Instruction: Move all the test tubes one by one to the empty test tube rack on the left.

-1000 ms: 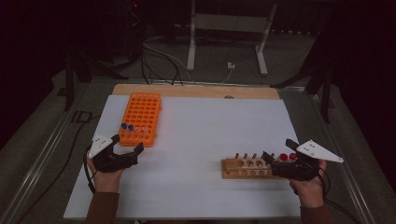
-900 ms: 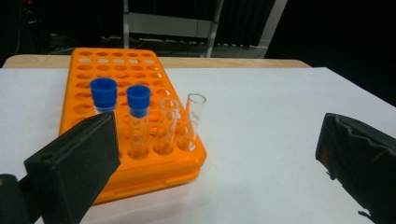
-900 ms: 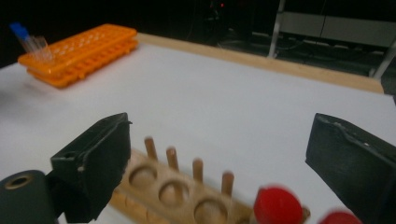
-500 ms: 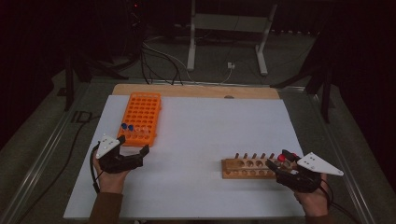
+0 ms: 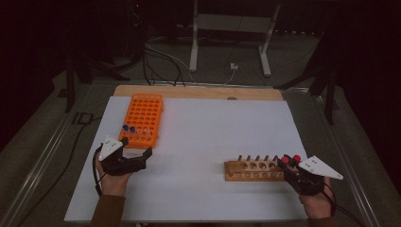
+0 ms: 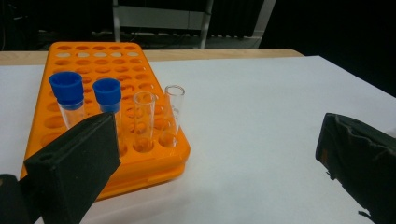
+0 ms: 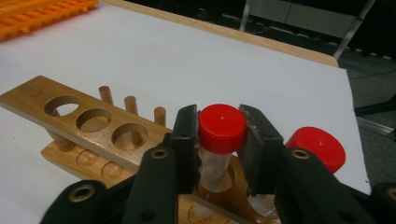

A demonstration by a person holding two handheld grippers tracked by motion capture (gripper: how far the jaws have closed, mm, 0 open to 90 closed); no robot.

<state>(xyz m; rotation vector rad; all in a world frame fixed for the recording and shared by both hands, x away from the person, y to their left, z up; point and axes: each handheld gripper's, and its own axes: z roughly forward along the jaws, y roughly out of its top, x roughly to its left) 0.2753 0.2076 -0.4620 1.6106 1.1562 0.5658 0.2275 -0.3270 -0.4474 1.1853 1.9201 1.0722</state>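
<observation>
An orange rack (image 5: 145, 116) (image 6: 116, 79) stands at the table's left. Its near rows hold two blue-capped tubes (image 6: 67, 95) (image 5: 128, 128) and two uncapped glass tubes (image 6: 144, 116). My left gripper (image 5: 137, 148) (image 6: 215, 158) sits just in front of that rack, jaws wide open and holding nothing. At the right, a wooden rack (image 5: 253, 170) (image 7: 88, 119) holds two red-capped tubes. My right gripper (image 5: 285, 162) (image 7: 220, 140) is shut on the red-capped tube (image 7: 222, 128) standing in a hole at the rack's right end. The other red-capped tube (image 7: 316, 145) (image 5: 297, 158) stands just beside it.
A white sheet (image 5: 213, 137) covers the table, with a wooden strip (image 5: 198, 92) along the far edge. Several holes of the wooden rack (image 7: 60, 105) are vacant, with pegs behind them. Beyond the table are cables and a metal stand (image 5: 227, 42) on a dark floor.
My right gripper has dropped slightly toward the near edge, its grey plate tipping lower, staying at the wooden rack's right end. My left gripper has shifted slightly right, still open.
</observation>
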